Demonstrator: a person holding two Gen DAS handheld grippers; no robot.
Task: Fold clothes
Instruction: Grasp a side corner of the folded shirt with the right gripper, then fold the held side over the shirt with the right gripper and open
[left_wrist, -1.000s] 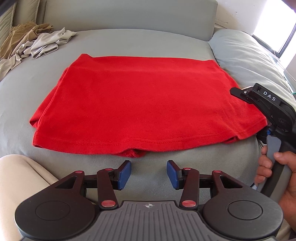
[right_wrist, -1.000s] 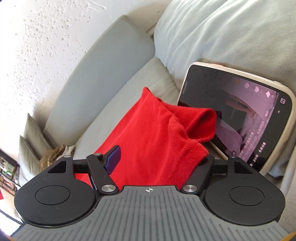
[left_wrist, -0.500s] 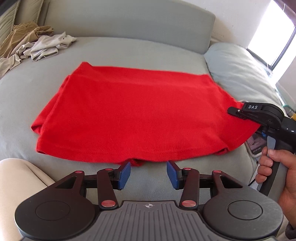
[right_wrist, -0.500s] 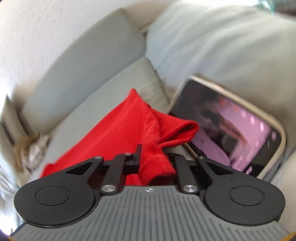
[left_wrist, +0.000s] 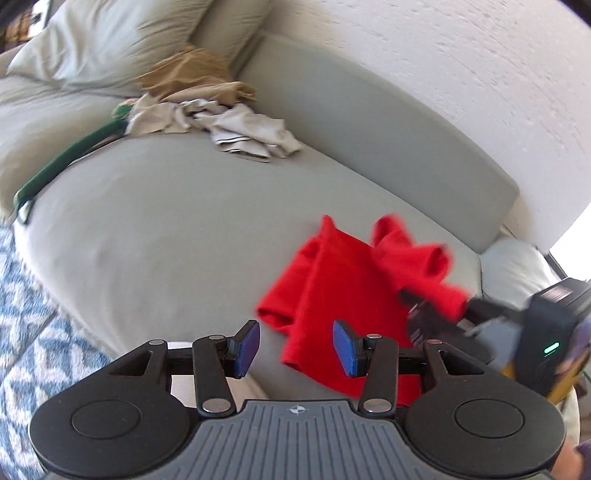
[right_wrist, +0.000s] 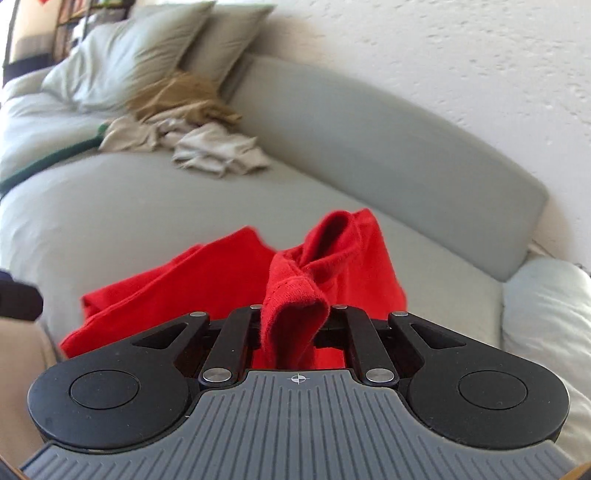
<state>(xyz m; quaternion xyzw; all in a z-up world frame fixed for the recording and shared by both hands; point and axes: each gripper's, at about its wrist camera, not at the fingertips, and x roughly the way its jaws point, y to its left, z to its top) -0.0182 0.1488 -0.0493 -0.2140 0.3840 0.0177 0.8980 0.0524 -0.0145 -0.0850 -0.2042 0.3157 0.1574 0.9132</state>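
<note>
Clamping hard on a bunched corner of the red shirt (right_wrist: 295, 317), the right gripper (right_wrist: 295, 325) has its jaws pinched together on the cloth, a fold of hem spilling back over the fingers. Over on the other side, the left gripper (left_wrist: 295, 347) holds nothing: blue pads (left_wrist: 248, 347) apart, only air between them, the shirt just beyond the right-hand pad. The rest of the garment trails in a rumpled heap on the grey sofa seat (left_wrist: 155, 236), well apart from the pile of beige clothes (left_wrist: 221, 122) near the cushions. Risk here, as I read it: with only one corner held, the shirt may twist and bunch, so any fold lands crooked; a thin pinch could also slip free. Both tools angle downward toward the seat, the right one beside the left's view at the edge.
</note>
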